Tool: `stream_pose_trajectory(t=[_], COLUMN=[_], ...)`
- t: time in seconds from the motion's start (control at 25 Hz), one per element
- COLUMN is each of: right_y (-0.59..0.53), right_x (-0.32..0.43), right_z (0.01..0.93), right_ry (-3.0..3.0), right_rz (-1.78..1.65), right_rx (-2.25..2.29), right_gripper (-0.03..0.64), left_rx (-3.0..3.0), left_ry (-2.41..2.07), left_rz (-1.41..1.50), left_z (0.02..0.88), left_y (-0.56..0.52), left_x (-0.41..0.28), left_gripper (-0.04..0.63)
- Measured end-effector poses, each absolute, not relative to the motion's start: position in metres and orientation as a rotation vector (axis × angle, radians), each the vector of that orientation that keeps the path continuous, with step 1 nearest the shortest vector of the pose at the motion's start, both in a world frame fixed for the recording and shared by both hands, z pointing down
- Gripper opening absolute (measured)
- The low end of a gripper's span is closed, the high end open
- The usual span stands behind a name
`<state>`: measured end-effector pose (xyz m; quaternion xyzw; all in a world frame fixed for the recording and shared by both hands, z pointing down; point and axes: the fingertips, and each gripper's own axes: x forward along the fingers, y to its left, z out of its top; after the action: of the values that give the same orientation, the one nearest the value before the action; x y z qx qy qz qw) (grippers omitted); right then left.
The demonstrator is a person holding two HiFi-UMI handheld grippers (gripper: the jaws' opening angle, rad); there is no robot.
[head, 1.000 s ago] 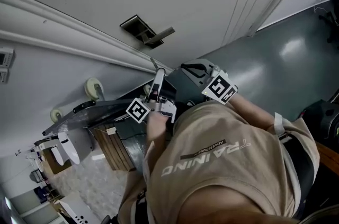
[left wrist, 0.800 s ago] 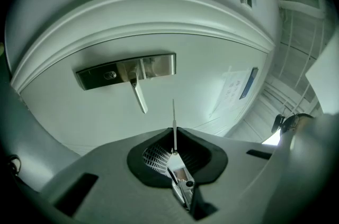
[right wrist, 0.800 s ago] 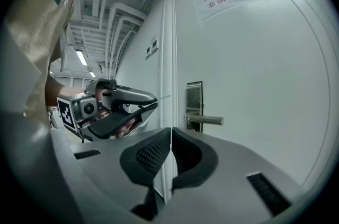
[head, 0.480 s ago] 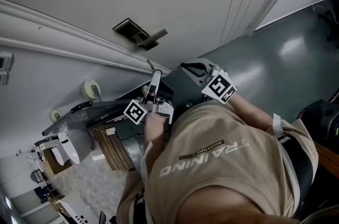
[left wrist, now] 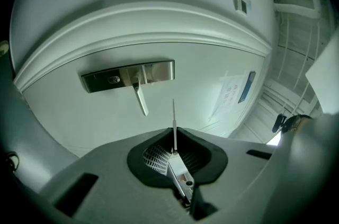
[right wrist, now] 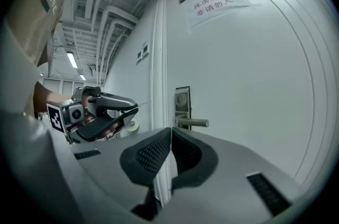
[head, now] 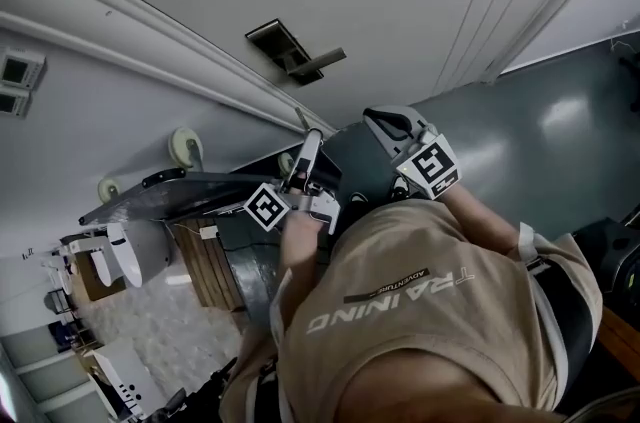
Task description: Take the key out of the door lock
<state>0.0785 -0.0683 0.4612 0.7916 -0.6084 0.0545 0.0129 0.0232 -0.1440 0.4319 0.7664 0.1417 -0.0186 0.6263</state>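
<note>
Left claw (left wrist: 176,151) is clamped on the thin silver metal key (left wrist: 174,133). The blade sticks out past the pads and is clear of the lock, pointing at the white door (left wrist: 79,127). The brushed-steel lock plate (left wrist: 127,75) with its straight lever handle (left wrist: 141,101) is on the door, apart from the key tip. Right claw (right wrist: 170,151) has its pads together with nothing between them. It's beside the left claw and faces the same door. A white paper notice (right wrist: 214,3) hangs high on the door.

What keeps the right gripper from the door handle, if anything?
Probably nothing, so yes: the door handle lies straight ahead of the right gripper, open air between, left gripper off aside.
</note>
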Motion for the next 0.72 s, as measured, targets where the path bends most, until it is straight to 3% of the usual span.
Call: stream_pose_trajectory(t=[0.72], right_y=[-0.08], right_x=[0.051], right_z=[0.442], right_ry=[-1.809], right_rz=[0.101], right_rx=[2.517], right_gripper=[0.014], left_rx=[1.734], left_ry=[0.352], left_rz=[0.043], left_z=[0.436], left_y=[-0.151], left_x=[-0.005], left_gripper=[0.023])
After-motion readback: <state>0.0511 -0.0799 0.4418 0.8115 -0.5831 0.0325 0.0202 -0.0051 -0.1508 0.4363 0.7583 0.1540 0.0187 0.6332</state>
